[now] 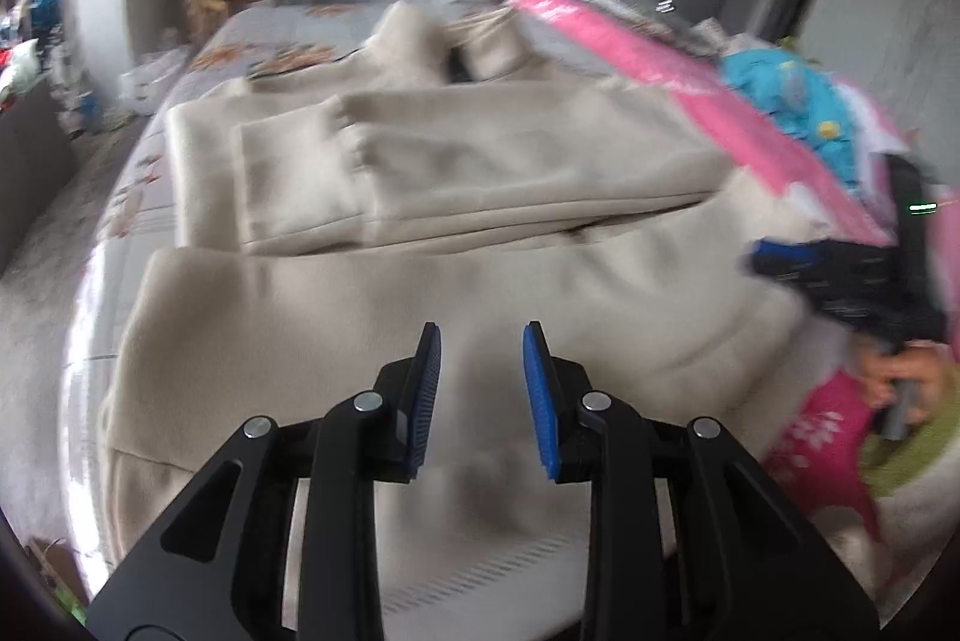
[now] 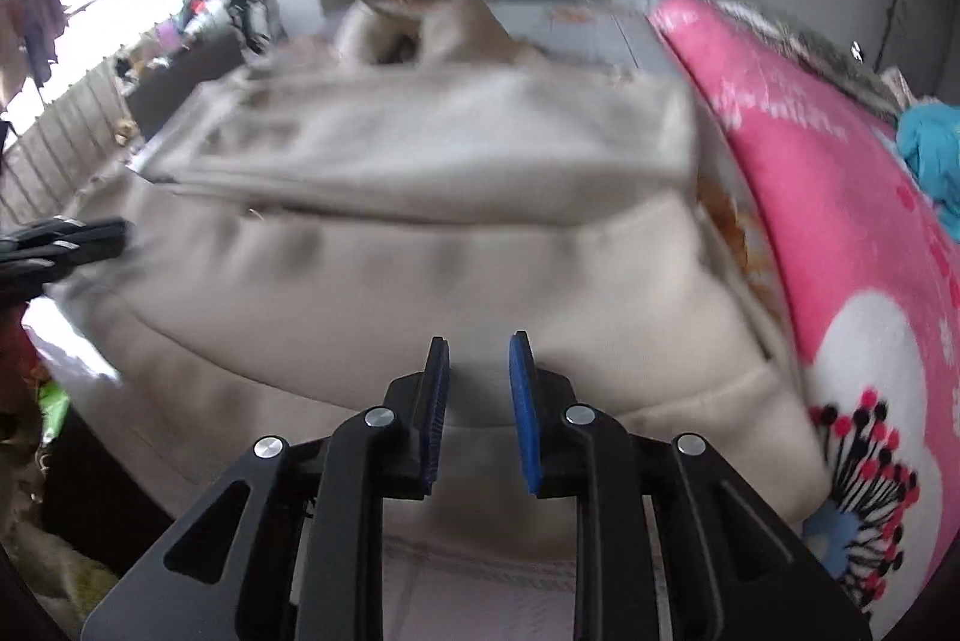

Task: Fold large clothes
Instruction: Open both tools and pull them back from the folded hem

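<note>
The left gripper [image 1: 482, 335] has its jaws a little apart, a narrow gap with nothing between the blue pads [image 1: 536, 389]. It hangs over the near part of the beige garment [image 1: 480, 173], not touching the cloth. The right gripper [image 2: 479, 344] has also a narrow gap between its pads and holds nothing; it is above the near hem of the same garment. In the left wrist view the right gripper shows at the right edge, blurred, with a hand [image 1: 900, 377] on its handle.

The beige garment lies spread on the bed [image 1: 264, 41], collar at the far end, both sleeves folded across the chest. Just beside it on the right lies a pink blanket [image 2: 840, 197] with white flowers, and on this blanket, further back, a turquoise cloth [image 2: 933, 149]
</note>
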Motion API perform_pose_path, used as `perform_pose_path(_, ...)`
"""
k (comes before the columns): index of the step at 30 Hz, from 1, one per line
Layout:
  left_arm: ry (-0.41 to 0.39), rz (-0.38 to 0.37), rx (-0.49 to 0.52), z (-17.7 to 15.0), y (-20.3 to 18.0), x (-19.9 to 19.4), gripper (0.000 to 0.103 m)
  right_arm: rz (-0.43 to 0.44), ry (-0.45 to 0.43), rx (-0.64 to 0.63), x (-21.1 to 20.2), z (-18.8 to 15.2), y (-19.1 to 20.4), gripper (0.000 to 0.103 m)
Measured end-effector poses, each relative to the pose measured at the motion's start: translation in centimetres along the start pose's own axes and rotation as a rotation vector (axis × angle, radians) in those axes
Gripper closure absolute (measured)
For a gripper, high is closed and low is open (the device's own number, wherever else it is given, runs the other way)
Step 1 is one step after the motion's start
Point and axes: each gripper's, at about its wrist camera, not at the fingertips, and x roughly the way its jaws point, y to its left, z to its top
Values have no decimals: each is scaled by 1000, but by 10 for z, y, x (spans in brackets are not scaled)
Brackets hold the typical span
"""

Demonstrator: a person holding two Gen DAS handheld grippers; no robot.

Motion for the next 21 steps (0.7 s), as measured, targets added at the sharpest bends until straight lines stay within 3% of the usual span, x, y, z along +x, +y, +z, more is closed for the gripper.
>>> perform_pose_path(2, 8, -94, 21, -4, -14, -7, 75, 8, -2, 16, 0, -1, -5, 82)
perform_pose_path(4, 31, -118, 51, -10, -27, -5, 74, 1, -6, 10, 3, 1, -5, 82)
perform_pose_path(7, 77, -15, 128, -25, -46, 10, 70, -9, -7, -3, 4, 0, -4, 82)
perform_pose_path(11, 41, 43, 167, -33, -55, 12, 70, -4, -13, 12, 0, 0, -5, 82)
perform_pose_path(16, 9, 50, 140, -33, -50, -2, 69, 2, -20, 23, -1, -1, -6, 82)
perform_pose_path(18, 16, 67, 116, -37, -42, -4, 63, 2, -24, 22, -1, -2, -6, 82)
perform_pose_path(21, 18, 50, 80, -43, -33, -6, 61, 8, -24, 25, -1, -2, -7, 82)
